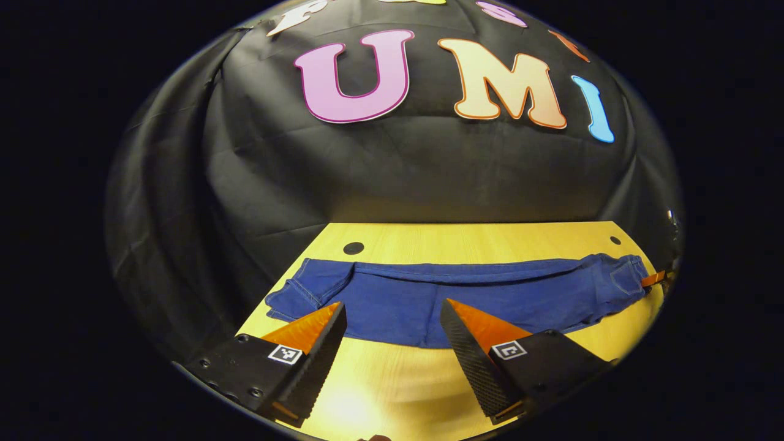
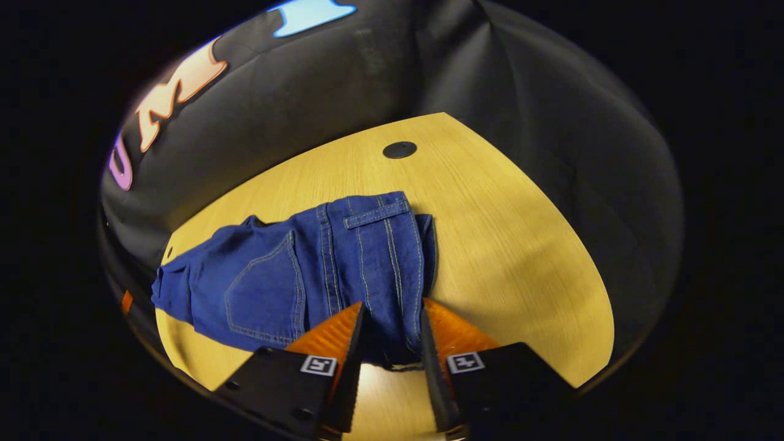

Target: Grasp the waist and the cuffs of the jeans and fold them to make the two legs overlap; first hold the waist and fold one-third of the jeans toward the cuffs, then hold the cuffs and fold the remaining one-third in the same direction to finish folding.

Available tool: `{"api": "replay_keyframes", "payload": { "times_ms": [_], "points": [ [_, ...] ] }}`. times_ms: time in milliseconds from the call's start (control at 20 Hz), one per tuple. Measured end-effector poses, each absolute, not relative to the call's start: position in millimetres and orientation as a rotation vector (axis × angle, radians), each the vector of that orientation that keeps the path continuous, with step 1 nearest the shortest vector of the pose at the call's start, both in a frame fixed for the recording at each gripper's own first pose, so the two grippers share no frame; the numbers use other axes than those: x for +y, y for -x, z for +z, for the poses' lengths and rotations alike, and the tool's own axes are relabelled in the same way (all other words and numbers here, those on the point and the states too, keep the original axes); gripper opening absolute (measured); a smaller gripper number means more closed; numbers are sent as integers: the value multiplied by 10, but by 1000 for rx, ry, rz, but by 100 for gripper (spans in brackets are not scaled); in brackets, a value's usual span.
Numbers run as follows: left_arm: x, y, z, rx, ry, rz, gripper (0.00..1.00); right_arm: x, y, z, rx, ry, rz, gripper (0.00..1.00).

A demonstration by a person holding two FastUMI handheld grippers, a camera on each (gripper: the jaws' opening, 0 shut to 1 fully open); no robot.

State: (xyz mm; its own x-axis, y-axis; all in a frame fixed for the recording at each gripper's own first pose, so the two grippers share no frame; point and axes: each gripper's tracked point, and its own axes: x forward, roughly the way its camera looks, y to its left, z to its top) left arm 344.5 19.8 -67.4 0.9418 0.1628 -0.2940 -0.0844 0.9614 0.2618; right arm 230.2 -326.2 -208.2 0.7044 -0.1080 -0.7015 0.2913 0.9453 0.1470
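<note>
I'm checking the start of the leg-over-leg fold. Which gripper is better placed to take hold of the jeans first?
Right. The right gripper already has the waist end of the jeans between its fingers. The left gripper hangs open above the near edge of the legs, not yet around cloth.

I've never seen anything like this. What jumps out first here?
The blue jeans stretched lengthwise across the yellow wooden table catch the eye first. In the right gripper view, the right gripper has its fingers either side of the waist end, while the left gripper hangs open at the jeans' near edge.
</note>
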Motion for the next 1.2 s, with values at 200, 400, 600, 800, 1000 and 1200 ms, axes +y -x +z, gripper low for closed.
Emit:
{"api": "replay_keyframes", "payload": {
  "times_ms": [200, 400, 600, 800, 1000, 1200],
  "points": [
    [91, -3393, -713, 325, -256, 120, 96, -3225, -2329, -2072, 727, -203, -166, 24],
    [97, -3367, -718, 323, -238, 120, 96, -3225, -2363, -2030, 716, -213, -184, 17],
    [153, -3354, -782, 332, -205, 123, 96, -3215, -2338, -1991, 715, -170, -195, 9],
    [280, -3337, -807, 335, -182, 114, 96, -3063, -2368, -1522, 594, -204, -201, 0],
    [458, -3343, -814, 335, -154, 88, 96, -2592, -2433, -858, 438, -322, -105, 3],
    [630, -3380, -769, 328, -155, 46, 95, -1857, -2415, -283, 349, -401, 42, 3]
  ]
}}
